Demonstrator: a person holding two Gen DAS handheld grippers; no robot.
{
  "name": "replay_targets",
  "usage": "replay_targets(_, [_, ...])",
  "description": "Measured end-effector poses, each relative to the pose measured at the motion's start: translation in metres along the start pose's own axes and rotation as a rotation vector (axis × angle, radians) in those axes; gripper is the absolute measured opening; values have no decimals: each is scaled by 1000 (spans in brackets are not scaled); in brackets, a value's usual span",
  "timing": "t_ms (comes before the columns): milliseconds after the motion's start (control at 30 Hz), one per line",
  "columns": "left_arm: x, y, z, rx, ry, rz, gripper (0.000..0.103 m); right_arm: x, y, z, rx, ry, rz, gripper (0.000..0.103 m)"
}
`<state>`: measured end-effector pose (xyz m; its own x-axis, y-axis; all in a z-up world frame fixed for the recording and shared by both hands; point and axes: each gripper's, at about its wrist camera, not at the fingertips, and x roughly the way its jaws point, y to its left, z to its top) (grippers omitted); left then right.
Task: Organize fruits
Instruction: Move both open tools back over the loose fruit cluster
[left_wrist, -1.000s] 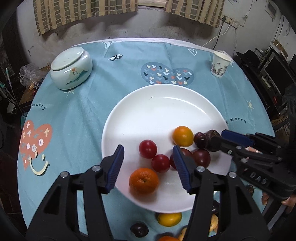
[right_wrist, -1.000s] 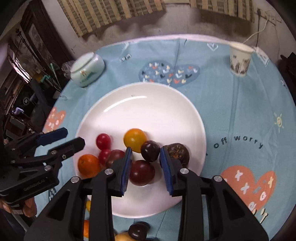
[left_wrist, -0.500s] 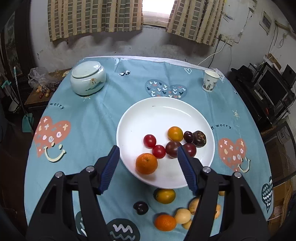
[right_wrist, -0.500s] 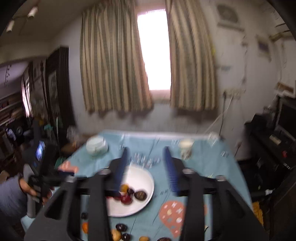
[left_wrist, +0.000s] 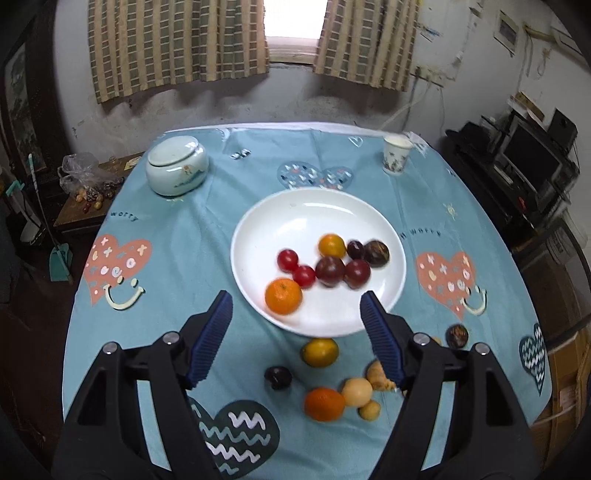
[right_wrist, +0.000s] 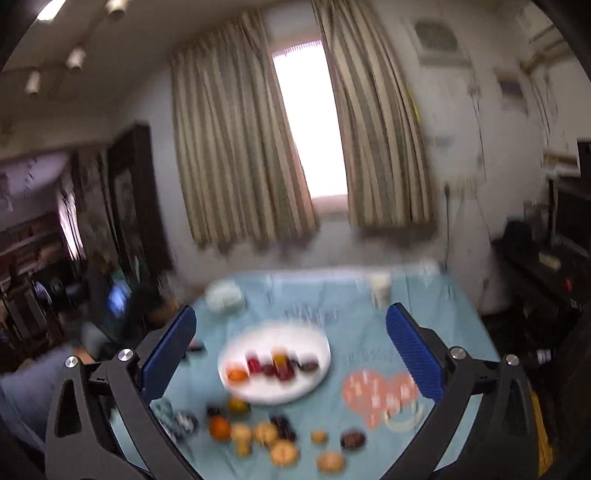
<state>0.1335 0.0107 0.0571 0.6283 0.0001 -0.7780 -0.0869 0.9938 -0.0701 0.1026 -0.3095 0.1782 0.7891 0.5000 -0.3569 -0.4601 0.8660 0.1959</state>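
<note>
Left wrist view: left gripper (left_wrist: 296, 334) spread wide, holding nothing, above the near rim of the white plate (left_wrist: 280, 206). Plate carries eight fruits, including an orange (left_wrist: 283, 296) near its front edge. Loose fruits (left_wrist: 320, 352) lie on the blue tablecloth (left_wrist: 192, 236) between plate and near table edge. Lidded jar (left_wrist: 176, 165) and paper cup (left_wrist: 396, 155) stand well apart at the far side. Right wrist view, blurred: right gripper (right_wrist: 291, 341) released, empty, well above the table; plate (right_wrist: 314, 380) and scattered fruits (right_wrist: 284, 452) below.

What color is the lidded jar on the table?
Pale mint-white, with a small painted motif; the lidded jar shows best in the left wrist view.
</note>
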Motion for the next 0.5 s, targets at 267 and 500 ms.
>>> replay_targets(267, [10, -20, -56, 89, 115, -20, 74, 110, -36, -152, -9, 595, -186, 86])
replay_targets(500, [23, -39, -109, 137, 259, -96, 74, 152, -21, -176, -80, 701, -93, 59])
